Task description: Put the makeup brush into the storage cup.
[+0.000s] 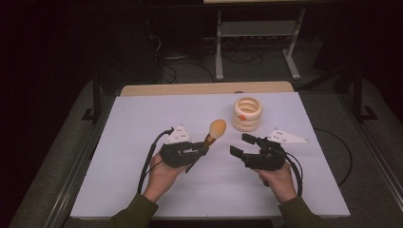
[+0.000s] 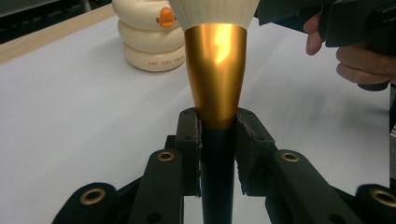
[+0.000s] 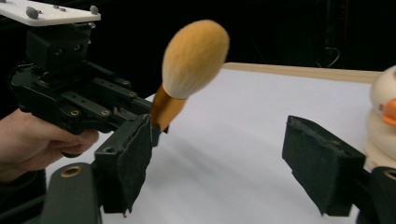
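A makeup brush [image 1: 217,128] with a fluffy orange-tan head and a gold ferrule sticks up and to the right from my left gripper [image 1: 204,148], which is shut on its black handle. In the left gripper view the pads clamp the handle just below the gold ferrule of the brush [image 2: 215,70]. My right gripper [image 1: 240,145] hovers to the right of the brush, open, with nothing between its pads. From the right gripper view [image 3: 224,158] the brush [image 3: 194,58] stands beyond the left pad, held by the left gripper [image 3: 149,122].
A cream stack of rings [image 1: 247,114] with an orange mark stands at the back right of the white table [image 1: 142,185]; it also appears as the ring stack [image 2: 149,42] and the ring stack [image 3: 383,121]. A wooden edge borders the table's far side.
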A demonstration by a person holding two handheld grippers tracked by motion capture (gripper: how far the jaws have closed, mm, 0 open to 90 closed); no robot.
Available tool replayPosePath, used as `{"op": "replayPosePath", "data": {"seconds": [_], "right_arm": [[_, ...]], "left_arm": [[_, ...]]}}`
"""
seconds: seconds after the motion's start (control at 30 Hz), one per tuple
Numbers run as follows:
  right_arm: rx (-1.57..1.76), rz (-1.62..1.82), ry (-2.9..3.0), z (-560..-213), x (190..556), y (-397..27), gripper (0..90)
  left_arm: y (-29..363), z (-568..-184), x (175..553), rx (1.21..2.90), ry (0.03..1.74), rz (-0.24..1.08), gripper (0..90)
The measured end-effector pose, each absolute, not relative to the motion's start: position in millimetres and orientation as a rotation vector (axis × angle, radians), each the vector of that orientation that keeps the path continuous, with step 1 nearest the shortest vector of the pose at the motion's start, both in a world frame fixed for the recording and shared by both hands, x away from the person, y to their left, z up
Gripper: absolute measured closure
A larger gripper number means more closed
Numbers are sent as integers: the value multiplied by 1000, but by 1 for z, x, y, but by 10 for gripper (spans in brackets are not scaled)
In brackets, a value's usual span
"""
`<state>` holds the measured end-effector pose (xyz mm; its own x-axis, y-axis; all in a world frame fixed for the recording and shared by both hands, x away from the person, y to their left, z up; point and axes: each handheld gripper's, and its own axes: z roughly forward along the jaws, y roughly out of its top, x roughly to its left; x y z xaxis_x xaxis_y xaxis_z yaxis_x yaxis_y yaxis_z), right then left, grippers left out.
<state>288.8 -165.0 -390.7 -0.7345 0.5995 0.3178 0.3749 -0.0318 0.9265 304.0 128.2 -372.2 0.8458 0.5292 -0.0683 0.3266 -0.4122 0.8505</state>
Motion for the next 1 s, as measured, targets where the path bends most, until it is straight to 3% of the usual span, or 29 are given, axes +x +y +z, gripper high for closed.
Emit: {"op": "replayPosePath", "data": {"seconds": [1.0], "right_arm": [[1074, 1994, 2134, -397, 302, -123, 435]], "left_arm": [[117, -373, 296, 2031, 590, 262, 728]]}}
